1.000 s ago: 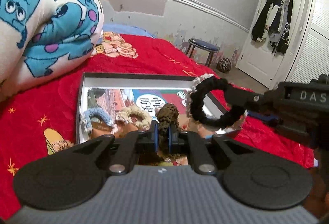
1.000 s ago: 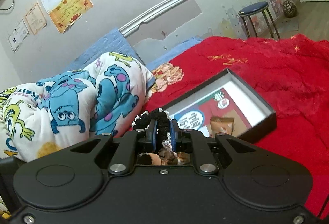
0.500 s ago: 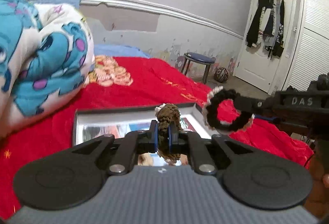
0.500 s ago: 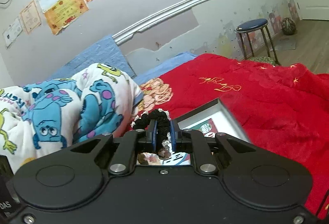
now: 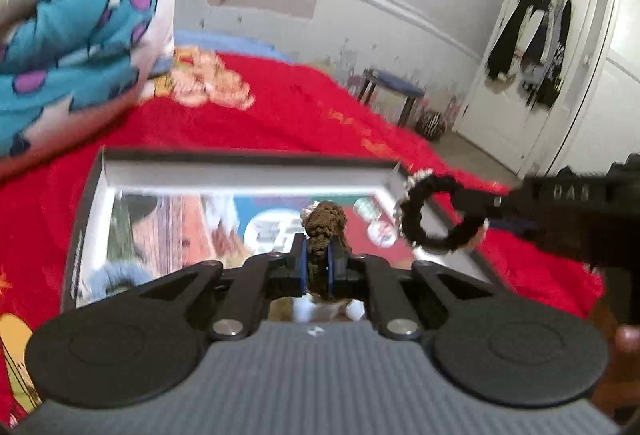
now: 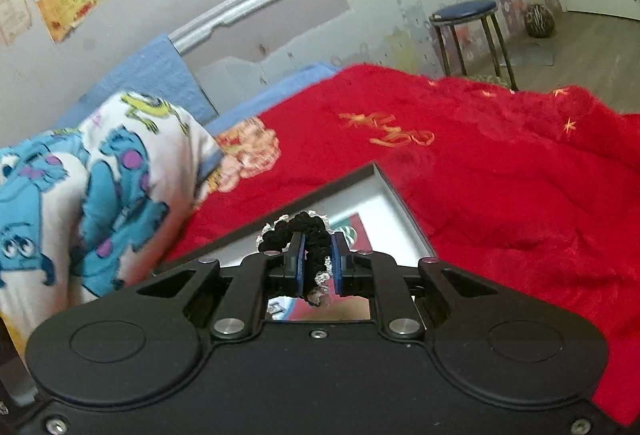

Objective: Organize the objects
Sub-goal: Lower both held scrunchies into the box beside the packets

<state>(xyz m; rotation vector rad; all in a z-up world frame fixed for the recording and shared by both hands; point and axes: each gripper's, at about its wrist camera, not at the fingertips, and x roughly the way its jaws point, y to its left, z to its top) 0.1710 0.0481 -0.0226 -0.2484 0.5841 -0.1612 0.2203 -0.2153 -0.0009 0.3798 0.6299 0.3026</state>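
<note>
A brown scrunchie (image 5: 325, 225) is pinched between the closed jaws of the left gripper (image 5: 316, 261), its bunched upper part standing up above the fingertips and its lower end hanging down behind them. The gripper is held over a shallow black box (image 5: 248, 165) with white inner walls and a printed picture on its floor, which lies on a red blanket (image 5: 280, 119). Inside the box, near its lower left corner, a pale blue scrunchie (image 5: 120, 275) is seen lying on the floor, partly blurred. To the right, the right gripper (image 6: 316, 261) is seen in the left wrist view reaching in from the side, and a black scrunchie (image 5: 436, 213) with a pale lacy edge is clamped in its closed jaws, the loop hanging open over the right-hand rim of the box. In the right wrist view the same black scrunchie (image 6: 300, 231) is pressed between the blue pads, with the far corner of the box just beyond it. A rolled quilt (image 6: 100, 187) printed with blue cartoon monsters is bunched on the bed to the left of the box, apart from it. A blue-topped stool (image 6: 468, 15) stands on the floor by the wall beyond the bed.
</note>
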